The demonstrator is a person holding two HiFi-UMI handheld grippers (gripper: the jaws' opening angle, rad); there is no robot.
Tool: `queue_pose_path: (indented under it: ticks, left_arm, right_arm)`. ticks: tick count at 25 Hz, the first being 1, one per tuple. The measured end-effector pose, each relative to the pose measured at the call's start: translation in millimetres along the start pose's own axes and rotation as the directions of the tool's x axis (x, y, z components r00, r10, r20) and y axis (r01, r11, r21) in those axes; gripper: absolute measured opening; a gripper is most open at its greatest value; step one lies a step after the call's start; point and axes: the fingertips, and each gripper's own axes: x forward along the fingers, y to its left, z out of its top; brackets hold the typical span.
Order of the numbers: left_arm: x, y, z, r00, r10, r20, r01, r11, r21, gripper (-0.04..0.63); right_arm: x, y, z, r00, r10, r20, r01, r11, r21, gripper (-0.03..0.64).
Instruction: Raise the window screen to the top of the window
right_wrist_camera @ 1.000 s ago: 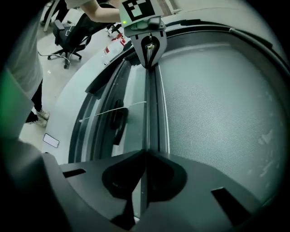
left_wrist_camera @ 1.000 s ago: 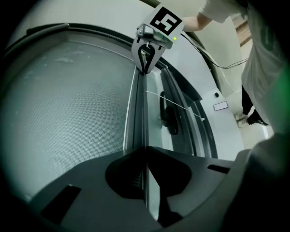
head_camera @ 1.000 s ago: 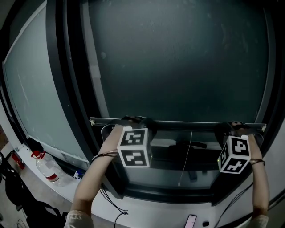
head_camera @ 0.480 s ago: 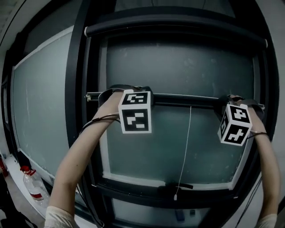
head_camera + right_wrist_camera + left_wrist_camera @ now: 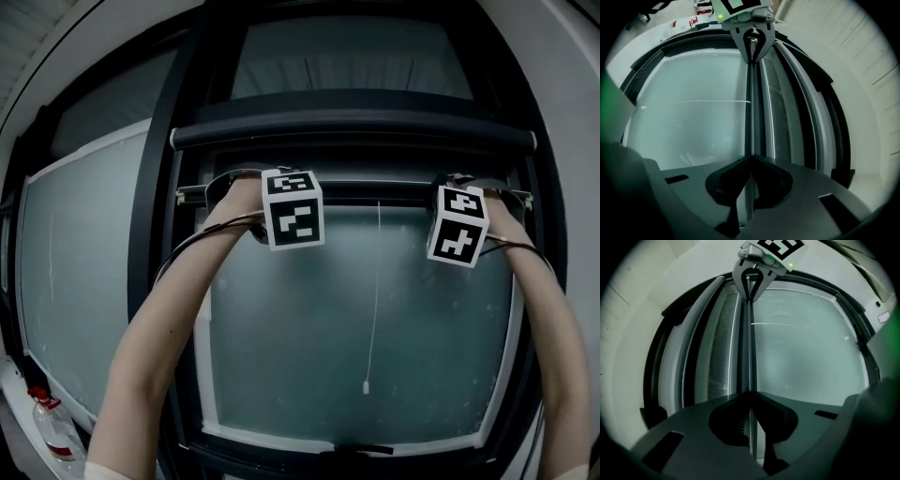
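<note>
No writing could be read; the red label on the clear bottle (image 5: 52, 429) at lower left was too small, and its contents were unclear; the left gripper (image 5: 750, 397) and right gripper (image 5: 751, 159) each had jaws nearly together, pinched on the screen bar (image 5: 375, 192); that bar sat level, just under the roller housing (image 5: 352, 127) at the window's top; a pull cord (image 5: 373, 300) hung from it.

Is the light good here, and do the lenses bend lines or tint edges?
Head view: dim, low contrast; the fisheye bows the window frame outward. Left gripper view: black round vignette, green tint at right, the left gripper on the screen bar a dark silhouette. Right gripper view: same vignette, green tint at left.
</note>
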Motion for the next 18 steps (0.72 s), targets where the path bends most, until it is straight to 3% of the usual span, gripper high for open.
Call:
queue_pose_path:
  ticks: [10,18]
  left_arm:
    - [13.7,83.6,-0.1,0.986,0.151,-0.077,-0.151,0.988,0.003,0.015]
    - [15.4,108.8,0.7,0.949,0.314,-0.026,-0.314,0.949,-0.009,0.015]
  right_arm:
    - [18.6,-81.4,-4.9,0.989,-0.144,-0.028,0.144,0.989,0.032,0.017]
    - [24.3,-106.2,-7.1,0.964,-0.264,-0.022,0.265,0.960,0.094,0.017]
